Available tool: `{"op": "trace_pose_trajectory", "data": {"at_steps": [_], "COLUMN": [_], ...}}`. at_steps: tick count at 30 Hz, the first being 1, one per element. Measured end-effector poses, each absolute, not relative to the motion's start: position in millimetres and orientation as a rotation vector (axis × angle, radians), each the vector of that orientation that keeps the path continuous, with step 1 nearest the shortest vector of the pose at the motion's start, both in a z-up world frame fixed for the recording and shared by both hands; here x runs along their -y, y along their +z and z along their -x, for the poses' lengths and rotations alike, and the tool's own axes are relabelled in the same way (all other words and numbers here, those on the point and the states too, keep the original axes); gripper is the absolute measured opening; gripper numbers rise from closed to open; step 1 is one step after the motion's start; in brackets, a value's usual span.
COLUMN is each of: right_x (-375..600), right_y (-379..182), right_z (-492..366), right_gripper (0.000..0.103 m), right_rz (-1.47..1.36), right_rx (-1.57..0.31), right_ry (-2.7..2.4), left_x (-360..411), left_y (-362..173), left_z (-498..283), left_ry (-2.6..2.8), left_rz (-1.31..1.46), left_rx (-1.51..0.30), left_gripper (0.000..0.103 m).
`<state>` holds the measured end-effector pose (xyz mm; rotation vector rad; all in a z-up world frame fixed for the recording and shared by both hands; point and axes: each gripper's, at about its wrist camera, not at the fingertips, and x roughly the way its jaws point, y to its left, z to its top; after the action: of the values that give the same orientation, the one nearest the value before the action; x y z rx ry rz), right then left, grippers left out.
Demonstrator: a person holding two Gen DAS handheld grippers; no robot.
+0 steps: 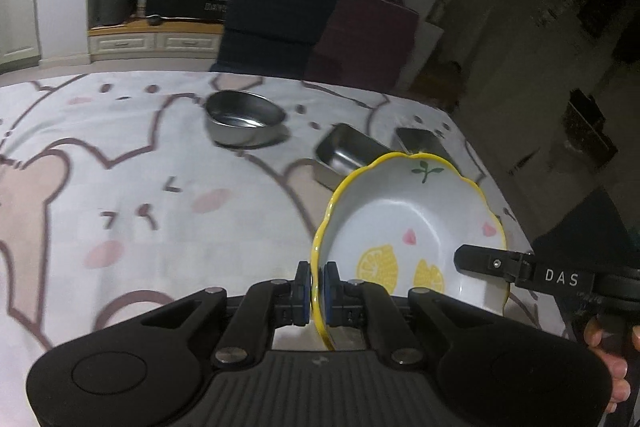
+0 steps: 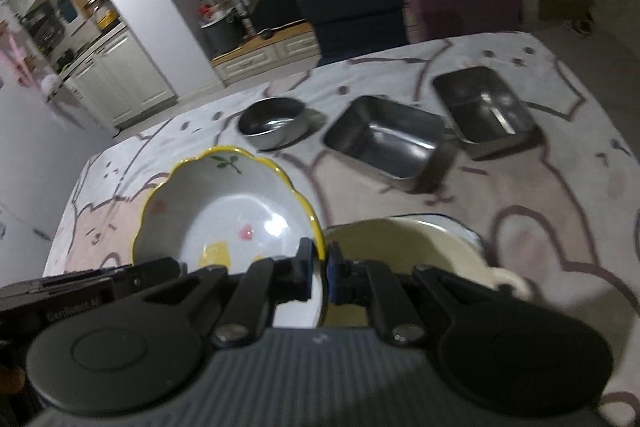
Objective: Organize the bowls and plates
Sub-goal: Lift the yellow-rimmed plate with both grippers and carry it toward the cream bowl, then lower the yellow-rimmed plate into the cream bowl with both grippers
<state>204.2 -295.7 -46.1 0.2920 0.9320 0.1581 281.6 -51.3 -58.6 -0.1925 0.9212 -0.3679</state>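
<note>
Yellow-rimmed scalloped bowl [image 1: 408,223], white inside with lemon, heart and leaf prints, is held tilted above the counter [image 1: 132,155], clear of the cloth. Left tool [image 1: 318,291]: blue pads closed tight on the bowl's near rim, one pad outside the wall, one inside. Right tool [image 2: 322,267]: likewise pinched shut on the opposite rim of the same bowl [image 2: 224,203], the yellow edge passing between its pads. In the left wrist view the right tool's black finger [image 1: 486,262] reaches over the bowl's right rim, and the person's hand [image 1: 610,355] grips its handle at the frame's right edge. Counter is covered with a white cloth printed with pink cartoon animals outlined in brown. Toward the far edge stand three steel vessels, well apart from the held bowl: a round steel bowl [image 2: 274,123] on the left, a rectangular steel tray [image 2: 386,141] in the middle, a second rectangular steel tray [image 2: 482,107] to its right, nearest the far right corner; the two trays sit just beside each other. In the right wrist view a cream enamel dish [image 2: 404,247] with a dark rim lies directly beside the held bowl on its right, partly hidden behind the tool; whether bowl and dish touch cannot be told. Background blurred: white cabinets, dark and maroon chairs beyond the far edge.
</note>
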Motion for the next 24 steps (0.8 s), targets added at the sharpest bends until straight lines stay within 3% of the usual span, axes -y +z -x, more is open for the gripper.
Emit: {"op": "trace_pose_trajectory", "data": {"at_steps": [24], "right_x": [359.6], "right_y": [-70.8], "right_z": [-187.4], "right_gripper": [0.009], "right_rz": [-0.252], "right_rx": [-1.026], "right_ry": [0.014], "left_x": [126.1], "left_y": [-108.2], "left_z": [-295.8], "left_ry": [-0.454], "left_rz": [0.083], "left_rx": [-1.049], "left_gripper": [0.010]}}
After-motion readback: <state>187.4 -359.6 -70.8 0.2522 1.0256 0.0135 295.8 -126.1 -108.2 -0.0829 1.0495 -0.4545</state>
